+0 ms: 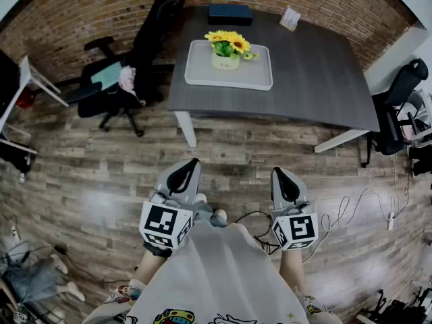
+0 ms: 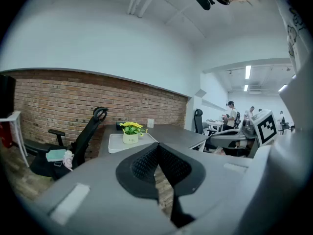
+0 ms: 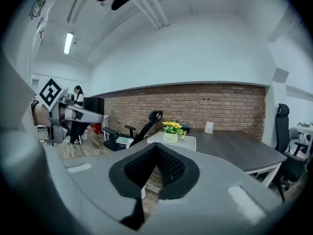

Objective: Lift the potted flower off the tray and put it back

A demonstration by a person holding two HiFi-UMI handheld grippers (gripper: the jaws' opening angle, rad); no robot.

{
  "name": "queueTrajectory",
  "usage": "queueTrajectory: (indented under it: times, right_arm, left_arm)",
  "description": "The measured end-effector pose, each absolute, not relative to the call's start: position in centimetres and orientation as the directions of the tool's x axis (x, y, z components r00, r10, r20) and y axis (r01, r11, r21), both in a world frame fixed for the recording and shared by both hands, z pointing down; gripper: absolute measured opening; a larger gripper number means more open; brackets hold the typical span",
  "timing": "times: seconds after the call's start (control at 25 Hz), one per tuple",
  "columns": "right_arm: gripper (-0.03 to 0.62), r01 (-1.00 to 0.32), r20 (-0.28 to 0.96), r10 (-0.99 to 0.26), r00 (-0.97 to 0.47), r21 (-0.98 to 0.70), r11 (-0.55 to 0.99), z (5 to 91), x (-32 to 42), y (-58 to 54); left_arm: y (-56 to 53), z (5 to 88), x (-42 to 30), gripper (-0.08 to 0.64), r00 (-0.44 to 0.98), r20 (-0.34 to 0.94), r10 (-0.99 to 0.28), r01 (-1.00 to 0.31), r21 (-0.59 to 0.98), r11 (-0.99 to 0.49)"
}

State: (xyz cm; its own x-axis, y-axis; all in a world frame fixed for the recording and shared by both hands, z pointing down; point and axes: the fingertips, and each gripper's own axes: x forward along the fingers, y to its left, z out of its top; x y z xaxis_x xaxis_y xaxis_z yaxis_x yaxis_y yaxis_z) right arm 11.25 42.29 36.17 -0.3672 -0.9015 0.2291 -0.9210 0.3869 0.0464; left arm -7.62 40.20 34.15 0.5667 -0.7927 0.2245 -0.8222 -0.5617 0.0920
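Work is waiting to begin: the potted flower [image 1: 230,51] is sitting on its white tray [image 1: 202,75] at upper centre, while the left gripper [image 1: 192,163] and right gripper [image 1: 279,173] are hovering well apart from it at lower centre, jaws pressed together on nothing, leaving lift and return undone.

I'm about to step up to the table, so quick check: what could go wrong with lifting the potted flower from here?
1. The left gripper and right gripper are both shut and empty; reaching the potted flower like that would likely shove it across the tray.
2. The blooms overhang the small pot, so a high grip may catch only stems.
3. A white cable loops on the floor at the right, a possible snag while approaching.
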Motion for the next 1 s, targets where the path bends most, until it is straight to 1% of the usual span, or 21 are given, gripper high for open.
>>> queueTrajectory:
  times: [0.24, 0.48, 0.68, 0.84, 1.0]
  right_arm:
    - [0.002, -0.93, 0.199, -0.912, -0.359, 0.005, 0.368, 36.0, 13.2, 43.1]
    - [0.1, -0.916, 0.205, -0.896, -0.393, -0.004, 0.401, 35.4, 13.2, 44.0]
    - [0.139, -0.913, 0.195, -0.893, -0.405, -0.034, 0.406, 35.5, 12.9, 43.4]
    - [0.173, -0.916, 0.199, -0.895, -0.4, -0.064, 0.395, 36.1, 12.9, 42.0]
    - [0.19, -0.92, 0.207, -0.896, -0.392, -0.071, 0.386, 36.1, 12.7, 39.1]
  left_arm:
    - [40.9, 34.5, -7.3, 0.014, 0.539, 0.219, -0.813, -0.841, 0.086, -0.534]
    - [41.6, 34.7, -7.0, 0.077, 0.542, 0.22, -0.811, -0.839, 0.097, -0.535]
    - [40.9, 35.3, -6.5, 0.137, 0.56, 0.223, -0.798, -0.828, 0.109, -0.551]
    - [39.1, 35.8, -6.7, 0.168, 0.573, 0.222, -0.789, -0.819, 0.117, -0.562]
    - [35.5, 35.7, -7.1, 0.194, 0.581, 0.21, -0.787, -0.814, 0.128, -0.567]
